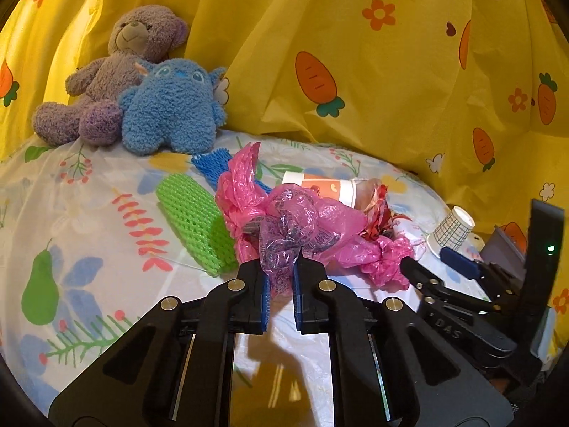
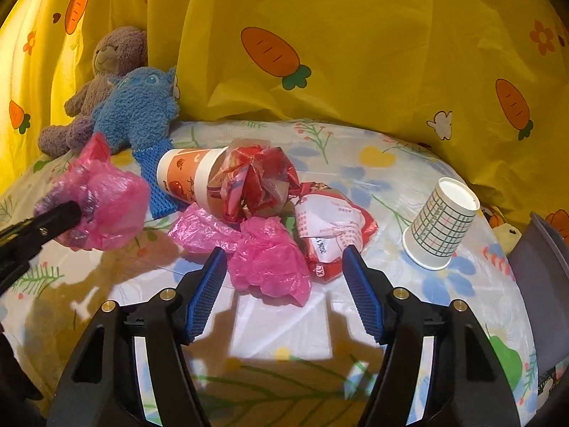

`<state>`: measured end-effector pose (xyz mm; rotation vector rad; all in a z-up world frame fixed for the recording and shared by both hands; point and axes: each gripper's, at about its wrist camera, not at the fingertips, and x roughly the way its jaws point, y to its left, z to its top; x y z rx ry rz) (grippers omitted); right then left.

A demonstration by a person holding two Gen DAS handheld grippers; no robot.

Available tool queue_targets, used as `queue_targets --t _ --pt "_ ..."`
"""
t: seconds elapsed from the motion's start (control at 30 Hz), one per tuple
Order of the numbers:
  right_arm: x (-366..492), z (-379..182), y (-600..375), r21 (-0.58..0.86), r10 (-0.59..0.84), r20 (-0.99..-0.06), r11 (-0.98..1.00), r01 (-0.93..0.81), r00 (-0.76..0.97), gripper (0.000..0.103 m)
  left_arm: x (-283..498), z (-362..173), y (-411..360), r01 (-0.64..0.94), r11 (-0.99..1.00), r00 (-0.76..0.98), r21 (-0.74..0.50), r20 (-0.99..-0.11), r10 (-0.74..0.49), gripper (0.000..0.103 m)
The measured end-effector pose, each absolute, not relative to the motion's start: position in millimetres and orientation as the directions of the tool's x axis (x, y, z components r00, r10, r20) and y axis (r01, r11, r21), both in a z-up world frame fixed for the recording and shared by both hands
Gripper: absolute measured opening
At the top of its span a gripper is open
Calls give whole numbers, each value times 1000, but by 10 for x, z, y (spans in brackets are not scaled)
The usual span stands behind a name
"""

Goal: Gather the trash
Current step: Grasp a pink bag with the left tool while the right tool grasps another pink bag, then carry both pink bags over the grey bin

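My left gripper (image 1: pixel 280 270) is shut on a crumpled pink plastic bag (image 1: pixel 288 227), held above the floral sheet; it also shows in the right wrist view (image 2: pixel 103 203). My right gripper (image 2: pixel 284 274) is open, its blue pads on either side of a second pink bag (image 2: pixel 266 263) lying on the sheet. Behind it lie a red crumpled wrapper (image 2: pixel 256 181), an orange-and-white paper cup (image 2: pixel 185 174) on its side, and a red packet with a white receipt (image 2: pixel 334 227). A checked paper cup (image 2: pixel 441 227) stands upside down at the right.
A green foam net (image 1: pixel 192 210) and a blue foam net (image 1: pixel 213 167) lie on the sheet. A purple teddy bear (image 1: pixel 106 71) and a blue plush toy (image 1: pixel 170 106) sit at the back left. A yellow carrot-print curtain (image 1: pixel 355 53) hangs behind. A grey box (image 2: pixel 540 277) is at the right.
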<state>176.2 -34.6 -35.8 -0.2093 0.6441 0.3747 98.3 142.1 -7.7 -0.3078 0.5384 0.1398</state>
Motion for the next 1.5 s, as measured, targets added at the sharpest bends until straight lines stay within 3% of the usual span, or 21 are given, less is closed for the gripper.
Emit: queue_targets --t 0.27,0.37,0.87,1.13,1.5 --pt "1923 -481 -285 -55 284 -673 902 -429 683 31 845 9 1441 -211 940 867 -267 -496 54 9" --pt "1841 -447 -309 -64 302 -659 890 -451 689 25 842 7 1413 -200 941 866 -272 -499 40 9" --pt "986 34 -978 -15 373 -503 898 -439 780 24 764 113 985 -101 964 878 -248 -477 -31 9" --pt "804 148 -1393 -21 314 -460 932 -363 831 24 752 178 669 52 945 864 -322 -460 -204 9" --pt "735 238 -1919 -10 232 -419 965 -260 878 25 812 338 218 156 946 859 -286 -433 -272 9"
